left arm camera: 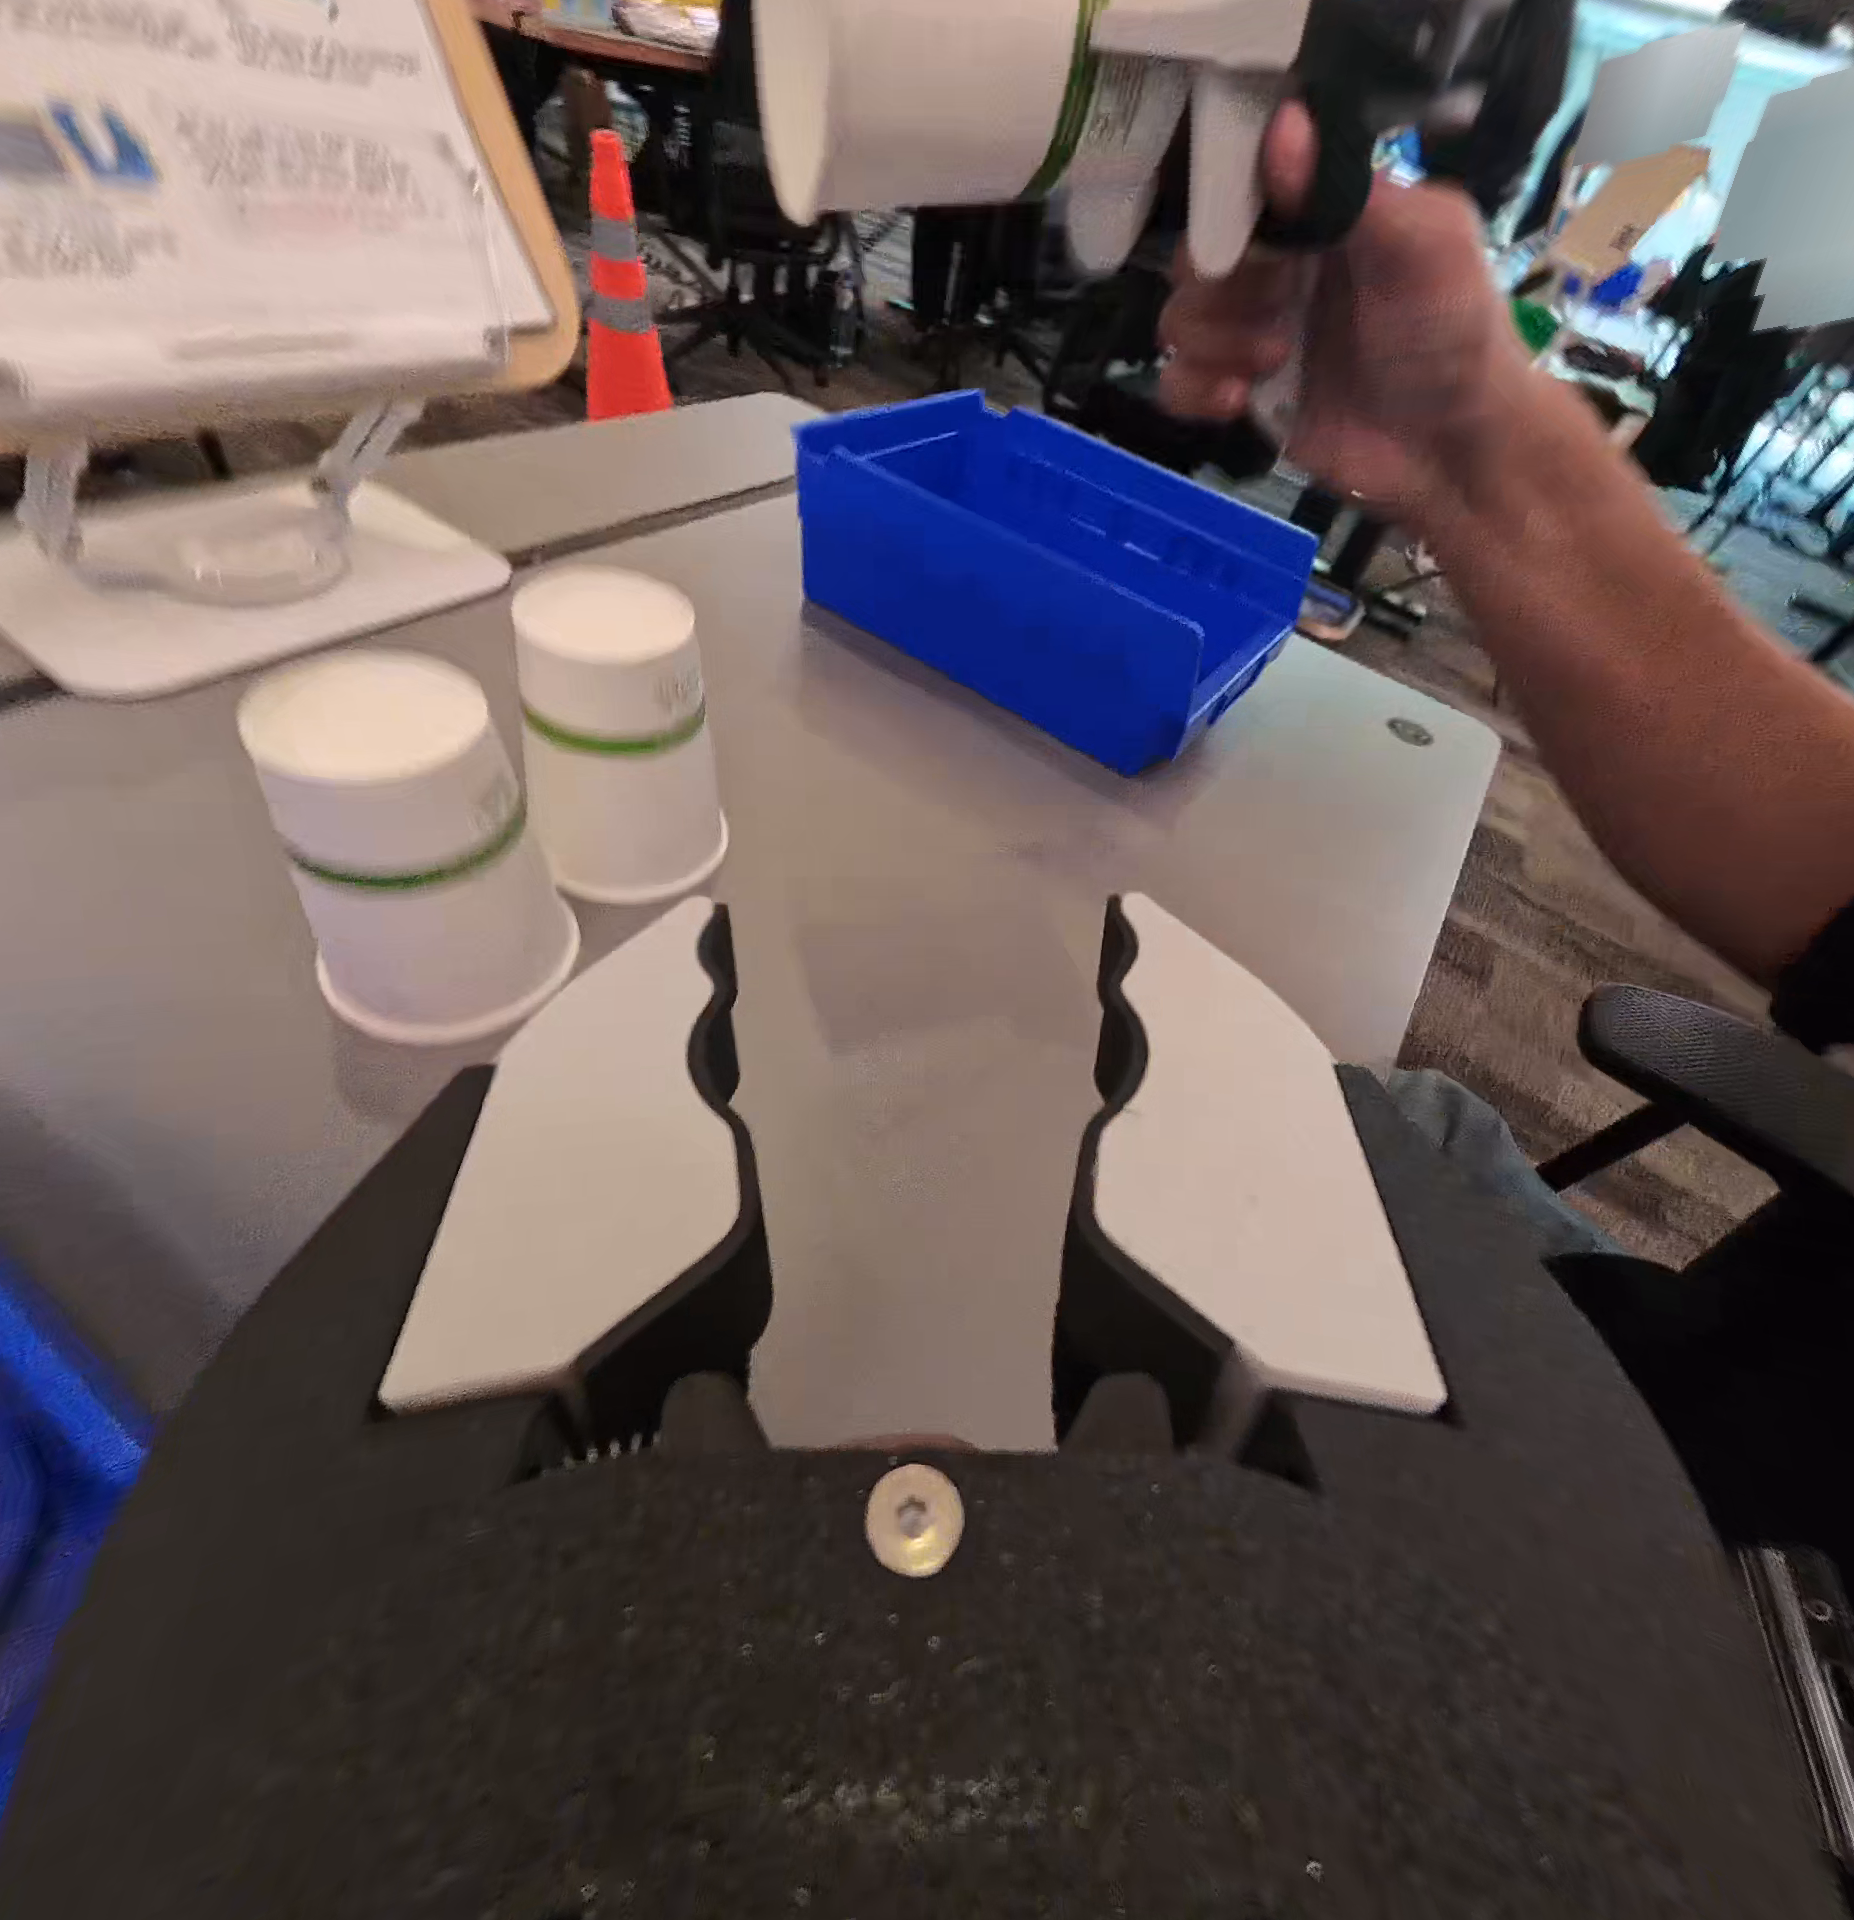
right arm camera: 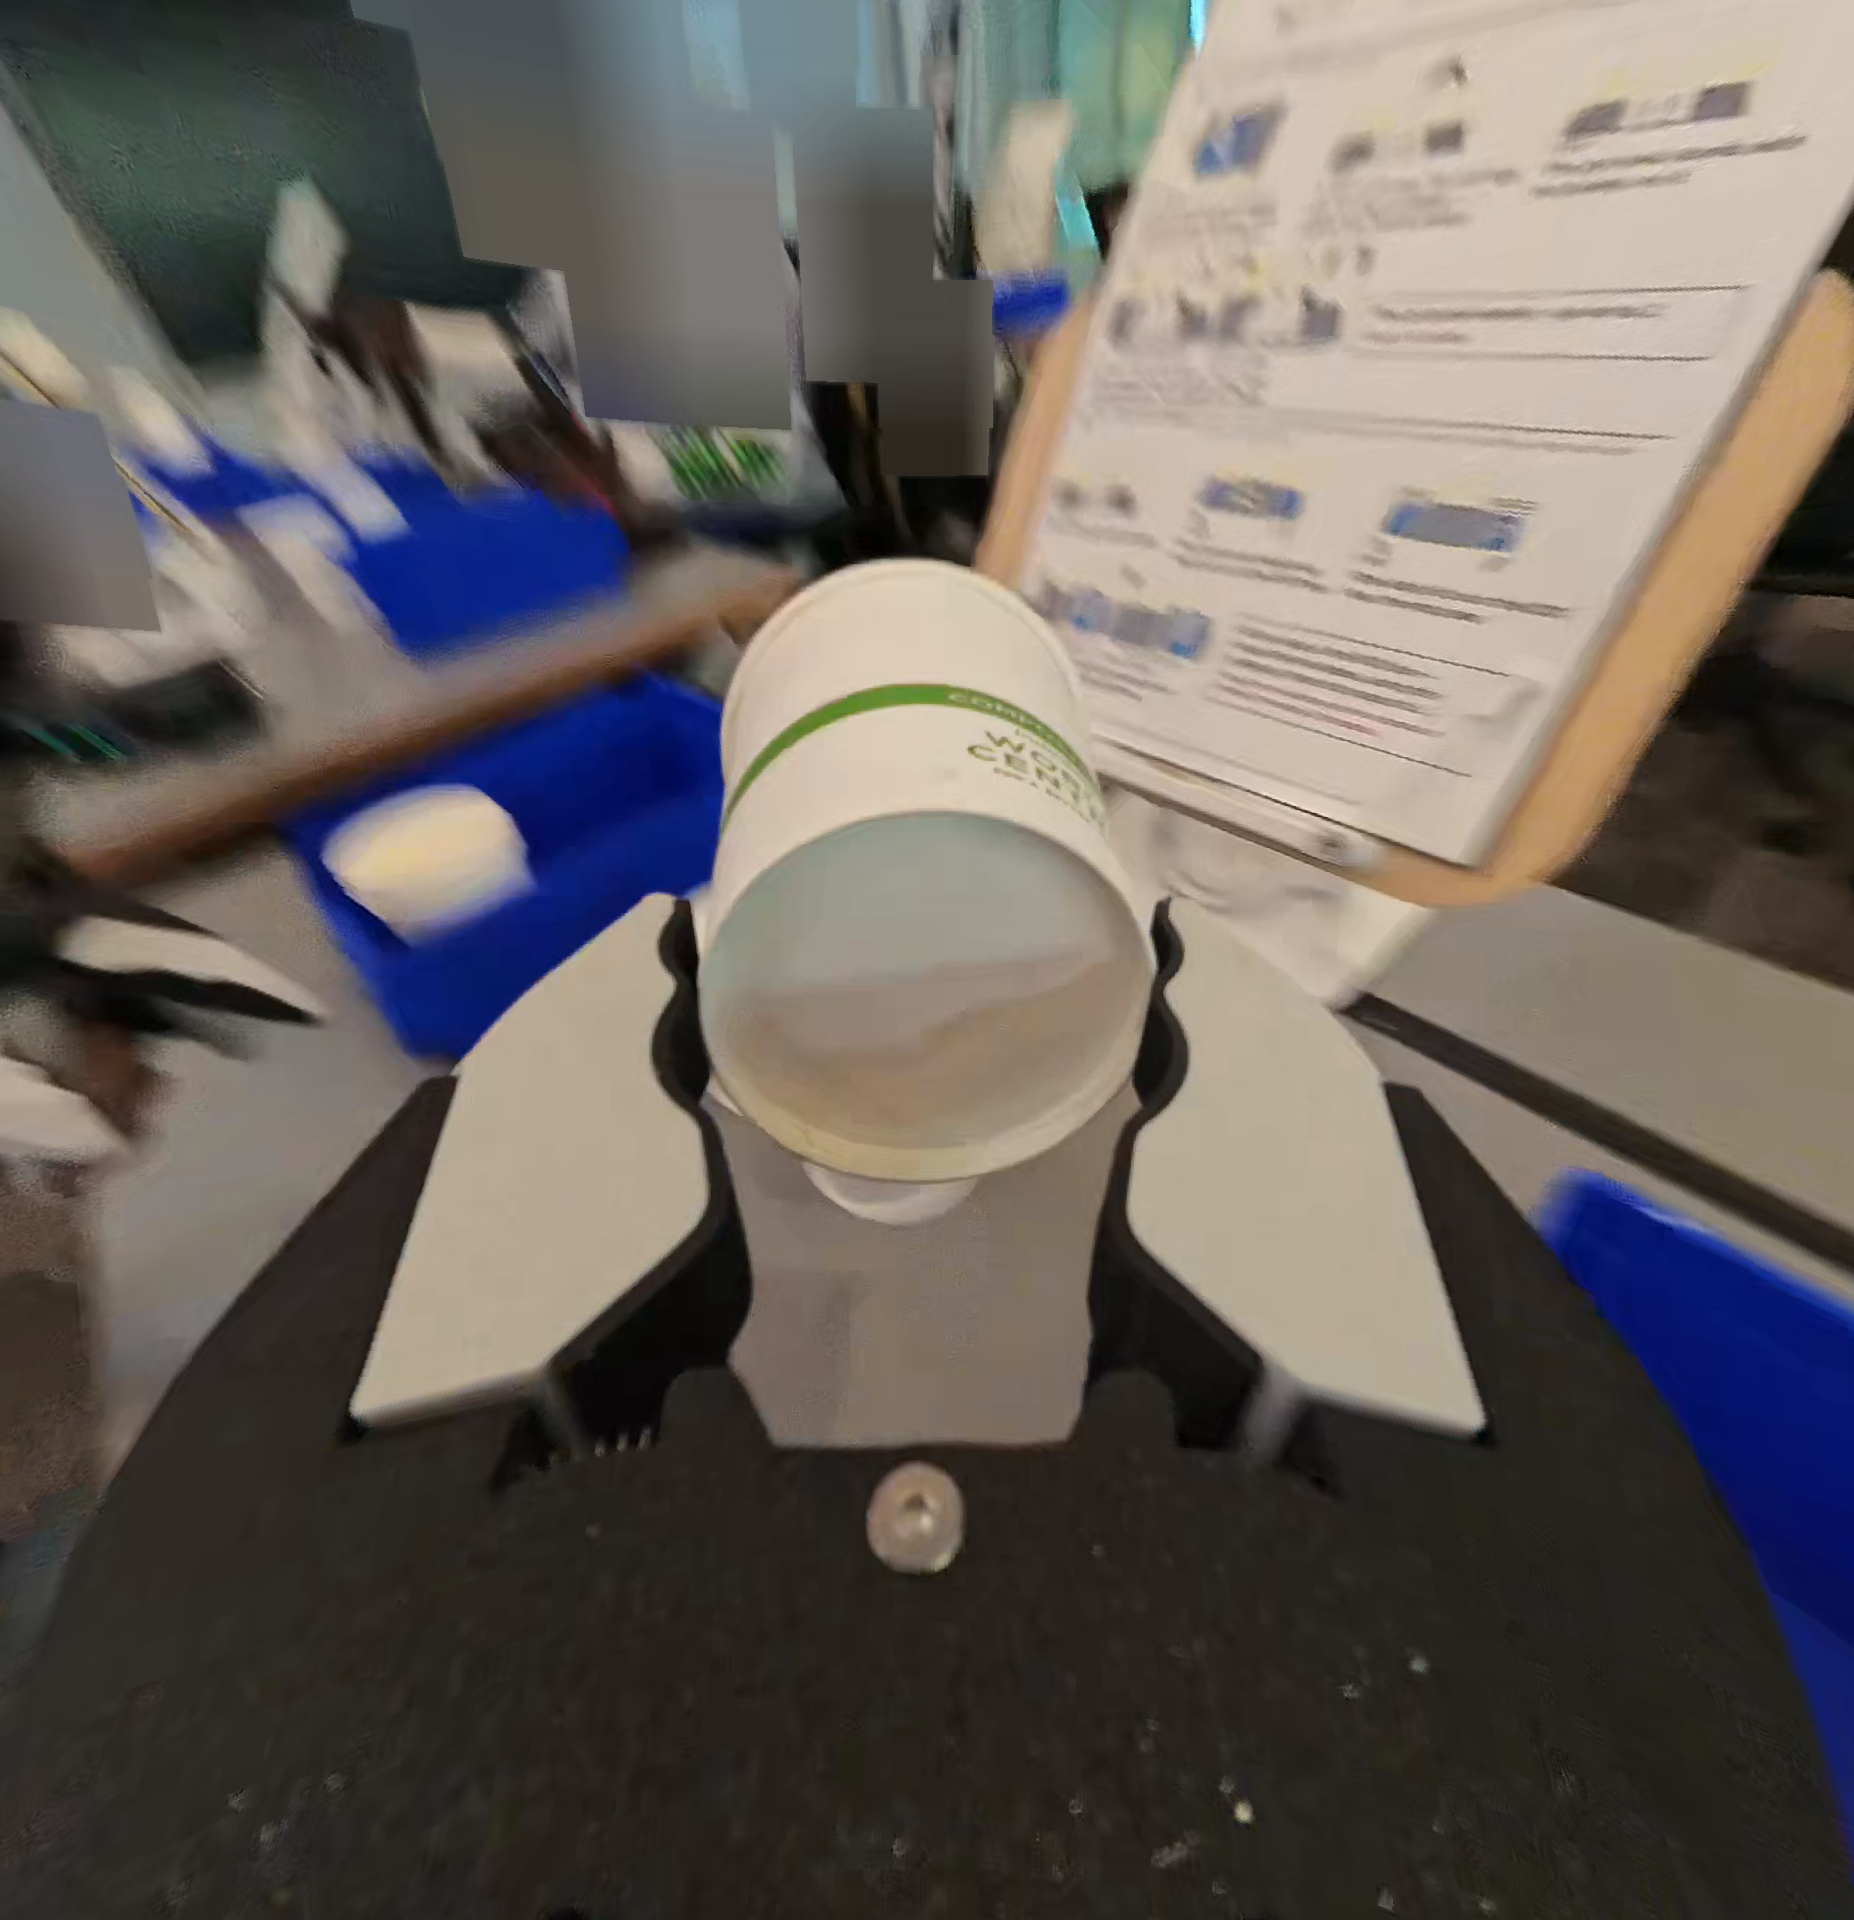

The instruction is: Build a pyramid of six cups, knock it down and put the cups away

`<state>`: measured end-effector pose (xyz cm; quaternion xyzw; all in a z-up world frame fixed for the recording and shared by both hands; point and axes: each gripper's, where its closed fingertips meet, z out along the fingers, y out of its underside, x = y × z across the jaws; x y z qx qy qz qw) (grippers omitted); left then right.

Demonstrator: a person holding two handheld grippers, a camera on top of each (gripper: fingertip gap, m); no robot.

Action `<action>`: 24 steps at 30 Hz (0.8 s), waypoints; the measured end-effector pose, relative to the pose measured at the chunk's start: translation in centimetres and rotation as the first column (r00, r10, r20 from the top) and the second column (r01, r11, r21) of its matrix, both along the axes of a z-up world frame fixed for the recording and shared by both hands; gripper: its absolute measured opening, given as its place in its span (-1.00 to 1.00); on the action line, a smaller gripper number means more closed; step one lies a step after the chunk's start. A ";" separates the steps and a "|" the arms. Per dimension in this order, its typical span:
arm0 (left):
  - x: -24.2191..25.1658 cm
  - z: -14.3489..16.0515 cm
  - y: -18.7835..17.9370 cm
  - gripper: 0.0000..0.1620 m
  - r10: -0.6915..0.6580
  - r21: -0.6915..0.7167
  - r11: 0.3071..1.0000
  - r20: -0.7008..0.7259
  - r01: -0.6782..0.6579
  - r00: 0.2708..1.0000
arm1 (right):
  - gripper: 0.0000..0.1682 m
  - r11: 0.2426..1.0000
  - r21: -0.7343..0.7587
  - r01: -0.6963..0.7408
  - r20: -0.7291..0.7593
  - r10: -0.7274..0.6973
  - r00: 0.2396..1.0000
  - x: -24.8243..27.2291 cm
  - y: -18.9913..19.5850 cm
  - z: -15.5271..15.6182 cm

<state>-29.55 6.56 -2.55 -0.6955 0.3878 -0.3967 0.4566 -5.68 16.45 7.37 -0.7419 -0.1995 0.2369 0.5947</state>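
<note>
Two white paper cups with a green band stand upside down side by side on the grey table (left arm camera: 902, 810), the near one (left arm camera: 414, 842) and the far one (left arm camera: 616, 727). My left gripper (left arm camera: 918, 925) is open and empty, low over the table to the right of them. My right gripper (right arm camera: 918, 925) is shut on a third cup (right arm camera: 902, 883), held tilted with its mouth toward the camera. In the left wrist view this cup (left arm camera: 923, 104) lies sideways high above the table in the right gripper (left arm camera: 1162, 208). A blue bin (left arm camera: 1037, 582) stands empty behind.
A sign board on a white stand (left arm camera: 227, 187) stands at the table's back left, also in the right wrist view (right arm camera: 1422, 416). Another blue bin (right arm camera: 590, 790) holds a white cup (right arm camera: 424, 852). An orange cone (left arm camera: 622, 291) and chairs stand beyond. A person's arm (left arm camera: 1629, 665) reaches in from the right.
</note>
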 end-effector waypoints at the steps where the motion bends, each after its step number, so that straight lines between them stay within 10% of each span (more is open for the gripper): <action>1: -0.5 -1.2 -0.3 -0.17 0.023 -0.026 0.999 0.020 -0.022 1.000 | -0.03 0.999 -0.037 0.026 0.144 -0.020 0.989 1.2 0.8 -0.5; 5: -1.7 -4.8 -0.9 -0.17 0.064 -0.109 0.992 0.023 -0.062 0.998 | -0.04 0.961 -0.275 0.034 0.565 0.133 0.814 2.8 3.6 -4.9; 13: -0.6 -7.1 -1.1 -0.18 0.075 -0.097 0.992 -0.021 -0.076 0.997 | -0.04 0.796 -0.603 0.057 0.715 0.508 0.480 -0.6 6.2 -14.4; 24: 0.6 -8.3 -2.0 -0.15 0.060 -0.055 0.996 -0.072 -0.064 0.996 | -0.04 0.720 -0.692 0.051 0.667 0.611 0.427 -2.4 6.5 -18.9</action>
